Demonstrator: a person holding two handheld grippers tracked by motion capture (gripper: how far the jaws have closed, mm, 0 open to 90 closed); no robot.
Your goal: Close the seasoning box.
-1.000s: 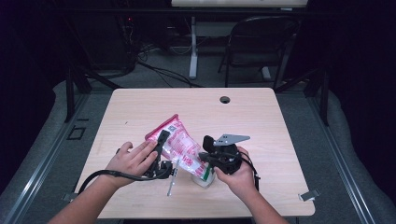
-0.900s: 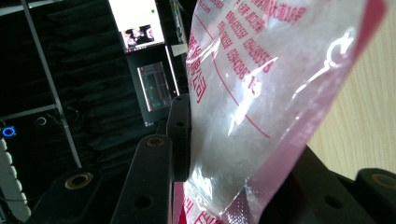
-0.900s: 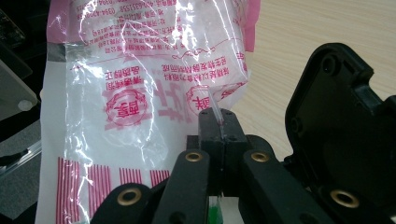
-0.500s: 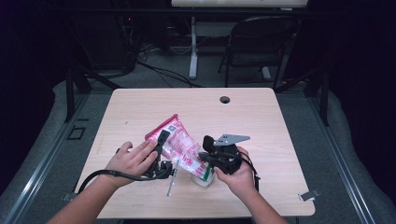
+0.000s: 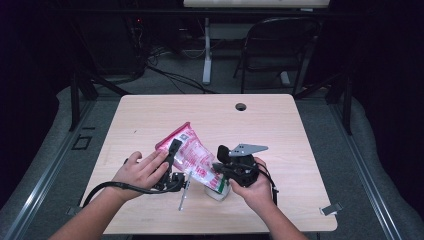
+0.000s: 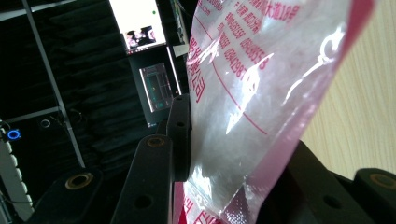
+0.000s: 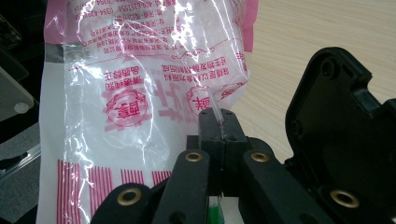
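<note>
The pink-and-clear plastic bag (image 5: 192,152) is lying slanted across the near middle of the table (image 5: 280,130), its printed film (red characters and stripes) catching glare. The left gripper (image 5: 172,155) is clamping the bag's edge — in the left gripper view the bag (image 6: 252,102) is passing between its fingers (image 6: 180,135), which are pressing on the film at a narrow gap. The right gripper (image 5: 227,172) is pinching the bag's near end; in the right gripper view its fingers (image 7: 217,130) are sitting fully together on a thin fold of the bag (image 7: 140,93). A white cup-like thing (image 5: 218,190) — partly hidden — is sitting under the right gripper.
</note>
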